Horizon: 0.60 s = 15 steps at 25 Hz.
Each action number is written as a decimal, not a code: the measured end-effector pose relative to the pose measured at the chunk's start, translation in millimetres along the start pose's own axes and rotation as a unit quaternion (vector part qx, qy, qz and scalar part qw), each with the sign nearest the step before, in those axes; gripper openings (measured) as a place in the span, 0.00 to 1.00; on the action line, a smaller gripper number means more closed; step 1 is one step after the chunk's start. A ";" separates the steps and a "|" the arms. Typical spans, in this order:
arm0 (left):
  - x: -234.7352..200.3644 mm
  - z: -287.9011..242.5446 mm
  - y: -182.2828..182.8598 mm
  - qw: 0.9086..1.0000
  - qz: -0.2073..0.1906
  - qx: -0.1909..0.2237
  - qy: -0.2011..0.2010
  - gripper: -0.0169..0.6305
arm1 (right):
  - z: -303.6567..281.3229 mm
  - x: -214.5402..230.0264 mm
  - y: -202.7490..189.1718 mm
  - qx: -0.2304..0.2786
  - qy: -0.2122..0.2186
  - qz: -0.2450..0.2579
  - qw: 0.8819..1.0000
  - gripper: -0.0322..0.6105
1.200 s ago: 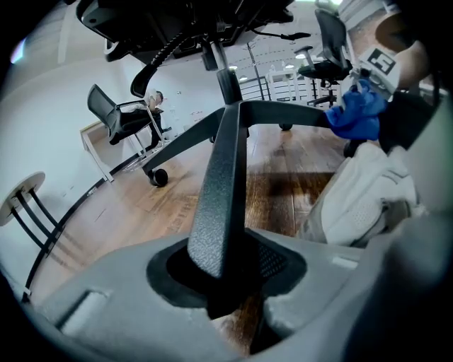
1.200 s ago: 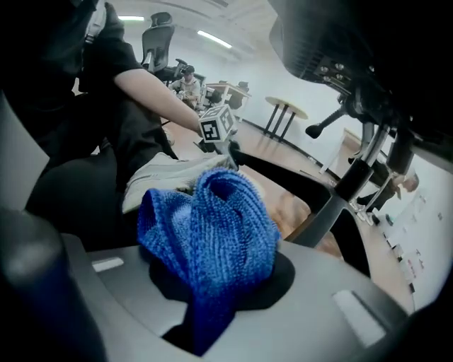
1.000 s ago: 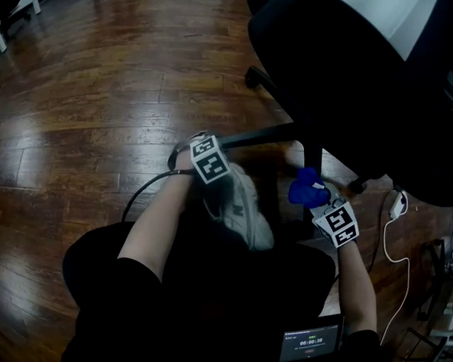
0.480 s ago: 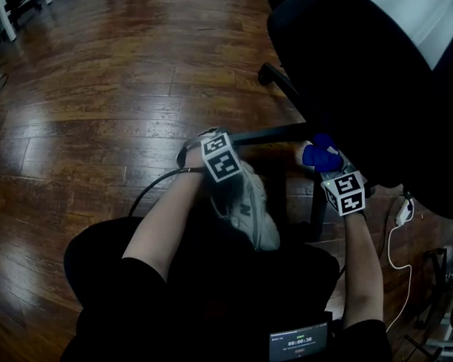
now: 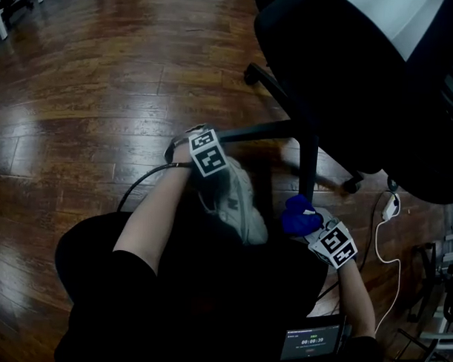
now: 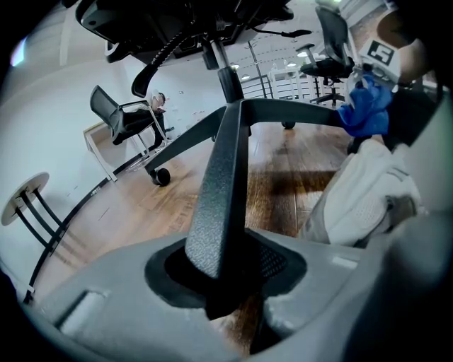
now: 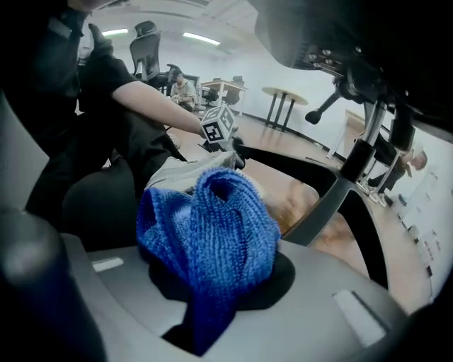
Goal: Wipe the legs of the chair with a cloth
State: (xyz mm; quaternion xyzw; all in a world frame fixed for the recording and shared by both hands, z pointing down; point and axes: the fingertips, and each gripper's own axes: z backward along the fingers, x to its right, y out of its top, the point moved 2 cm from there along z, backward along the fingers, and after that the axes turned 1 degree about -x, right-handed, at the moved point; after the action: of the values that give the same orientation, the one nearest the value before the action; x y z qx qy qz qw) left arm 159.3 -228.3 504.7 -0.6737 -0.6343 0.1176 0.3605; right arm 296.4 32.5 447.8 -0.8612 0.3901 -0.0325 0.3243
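Now the left tool (image 6: pixel 226 286) clamps a chair leg (image 6: pixel 221 170) while the right tool (image 7: pixel 212 304) carries the blue cloth (image 7: pixel 212 223).
Between the left jaws the dark, textured leg rises toward the hub under the chair (image 5: pixel 349 77). The right jaws pinch the bunched cloth, which bulges above them. In the head view the cloth sits at the near end of another leg (image 5: pixel 308 168), low over the wooden floor (image 5: pixel 96 98) and just right of a white shoe (image 5: pixel 240 207); whether it touches that leg cannot be told.
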 end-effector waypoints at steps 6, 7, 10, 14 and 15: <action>0.6 -2.7 2.7 1.000 0.002 -0.002 0.003 0.26 | -16.1 62.0 22.4 0.042 -0.095 0.028 0.994 0.17; 0.6 -3.1 3.9 1.000 0.003 -0.002 0.004 0.26 | -18.4 79.8 29.2 0.043 -0.108 0.021 0.993 0.17; 0.6 -2.3 4.1 1.000 -0.002 -0.001 0.006 0.26 | -27.2 136.0 55.9 0.064 -0.147 -0.013 0.987 0.17; 0.6 -1.3 3.7 1.000 -0.006 0.002 0.007 0.26 | -34.8 183.8 81.1 0.082 -0.193 -0.031 0.977 0.17; 0.6 -1.4 3.6 1.000 -0.008 0.003 0.007 0.26 | -35.0 187.0 83.3 0.083 -0.199 -0.031 0.976 0.17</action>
State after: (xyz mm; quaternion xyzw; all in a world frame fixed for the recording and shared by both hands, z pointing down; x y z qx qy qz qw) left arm 163.0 -228.0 503.5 -0.6687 -0.6366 0.1120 0.3675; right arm 361.0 -156.2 389.9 -0.8324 0.2866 0.0968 0.4644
